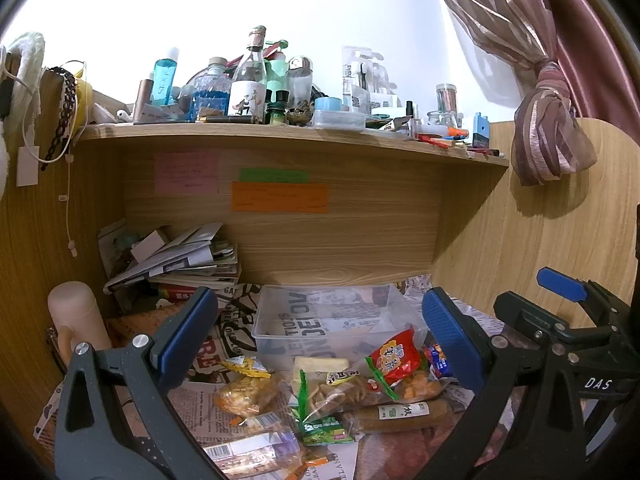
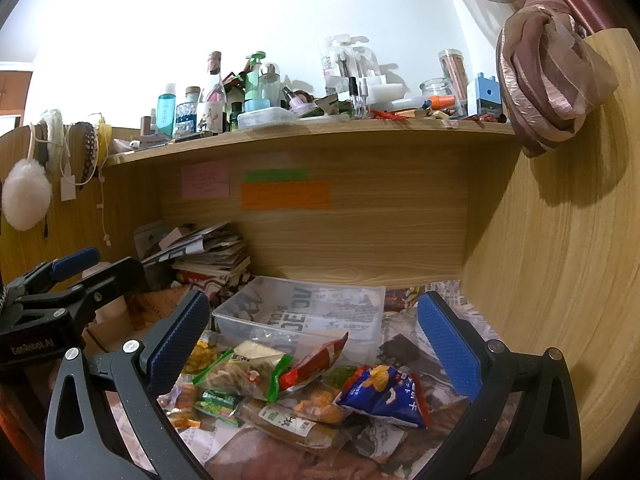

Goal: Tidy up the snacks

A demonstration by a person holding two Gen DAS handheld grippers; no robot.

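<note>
Both grippers, left gripper [image 1: 320,344] and right gripper [image 2: 316,340], hover fingers spread wide, holding nothing, above the snack packets [image 2: 304,384] piled just before the clear bin [image 2: 300,316].

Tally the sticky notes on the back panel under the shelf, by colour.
pink note: 1
green note: 1
orange note: 1
Total: 3
</note>
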